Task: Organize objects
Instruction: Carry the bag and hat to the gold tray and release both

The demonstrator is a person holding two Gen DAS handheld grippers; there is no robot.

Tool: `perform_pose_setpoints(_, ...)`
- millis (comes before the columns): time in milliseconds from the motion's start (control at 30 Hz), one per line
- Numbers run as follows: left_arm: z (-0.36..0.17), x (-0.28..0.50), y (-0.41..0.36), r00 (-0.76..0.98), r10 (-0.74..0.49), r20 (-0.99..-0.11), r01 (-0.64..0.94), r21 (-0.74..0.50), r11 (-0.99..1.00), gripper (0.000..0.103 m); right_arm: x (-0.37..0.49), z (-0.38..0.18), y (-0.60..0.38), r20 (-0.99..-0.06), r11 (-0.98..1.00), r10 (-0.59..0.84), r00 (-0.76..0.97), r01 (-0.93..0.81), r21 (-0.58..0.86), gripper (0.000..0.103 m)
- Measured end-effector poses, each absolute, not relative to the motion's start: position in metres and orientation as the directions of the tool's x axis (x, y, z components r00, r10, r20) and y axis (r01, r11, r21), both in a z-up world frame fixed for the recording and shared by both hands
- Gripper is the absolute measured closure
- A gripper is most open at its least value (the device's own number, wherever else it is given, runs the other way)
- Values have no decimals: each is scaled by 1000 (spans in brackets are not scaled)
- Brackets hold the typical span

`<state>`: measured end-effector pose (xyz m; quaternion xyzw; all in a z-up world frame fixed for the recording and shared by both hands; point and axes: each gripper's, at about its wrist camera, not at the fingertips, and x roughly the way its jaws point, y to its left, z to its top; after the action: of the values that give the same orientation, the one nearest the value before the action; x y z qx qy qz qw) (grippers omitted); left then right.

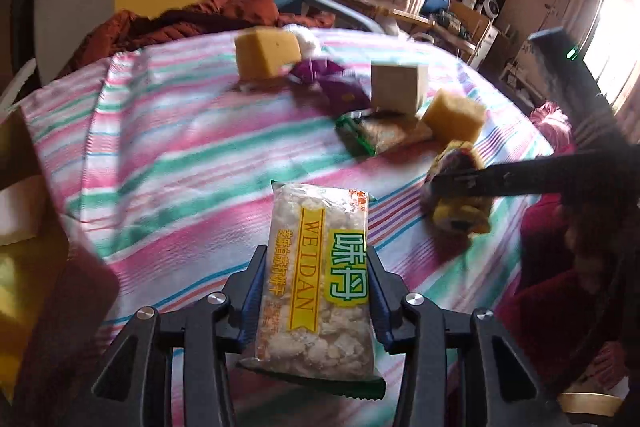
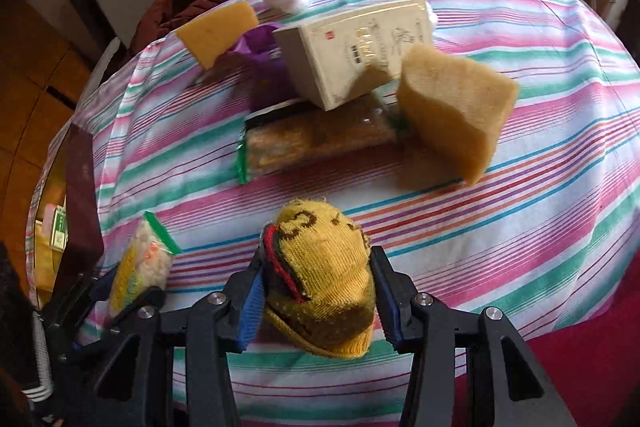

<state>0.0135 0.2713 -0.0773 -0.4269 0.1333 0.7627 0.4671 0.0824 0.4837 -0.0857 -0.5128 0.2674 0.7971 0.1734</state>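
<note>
Cracker packet (image 1: 318, 259) clamped in our left gripper (image 1: 318, 267) above striped cloth (image 1: 160, 147); light, crinkly, contents brittle, so we grip flat sides gently. Rolled sock (image 2: 320, 279) pinched in right gripper (image 2: 318, 291); soft, squashy, forgiving anywhere mid-bundle.

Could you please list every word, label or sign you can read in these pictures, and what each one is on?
"WEIDAN": on the yellow band of the snack packet held in the left claw.
"味丹": green label on the same packet.
Small orange Chinese line beside the band: too blurred to read.
Beige box: red stamp and dark print, too small to read.
Yellow sock in the right claw: brown knitted marks, not legible.
</note>
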Motion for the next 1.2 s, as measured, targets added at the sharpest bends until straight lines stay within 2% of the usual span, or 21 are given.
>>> perform_pose_setpoints(200, -35, 4, 229, -296, 633, -716, -774, -209, -598, 58, 66, -63, 453, -872, -840, -55, -487, -449, 303, 54)
perform_pose_setpoints(367, -7, -21, 173, -425, 602, -675, -669, -214, -712, 58, 32, -39, 404, -839, -900, -118, -532, -300, 317, 54)
perform_pose_setpoints(600, 14, -68, 82, -630, 429, -648, -421, -179, -889, 58, -16, -16, 329, -811, -945, -213, -544, -94, 312, 54)
perform_pose_setpoints(767, 12, -104, 32, -678, 324, -660, -262, -195, -945, 58, -48, -8, 270, -808, -960, -251, -533, 32, 276, 54)
perform_pose_setpoints(1000, -4, -135, 3, -691, 203, -694, -135, -152, -979, 56, -81, -7, 209, -798, -947, -317, -513, 128, 294, 51)
perform_pose_setpoints(1133, -9, -142, -7, -688, 176, -704, -89, -159, -983, 51, -91, -14, 186, -804, -939, -343, -486, 152, 308, 38)
perform_pose_setpoints(1200, -7, -141, -10, -687, 174, -706, -79, -166, -983, 49, -92, -16, 182, -800, -934, -356, -482, 151, 325, 15)
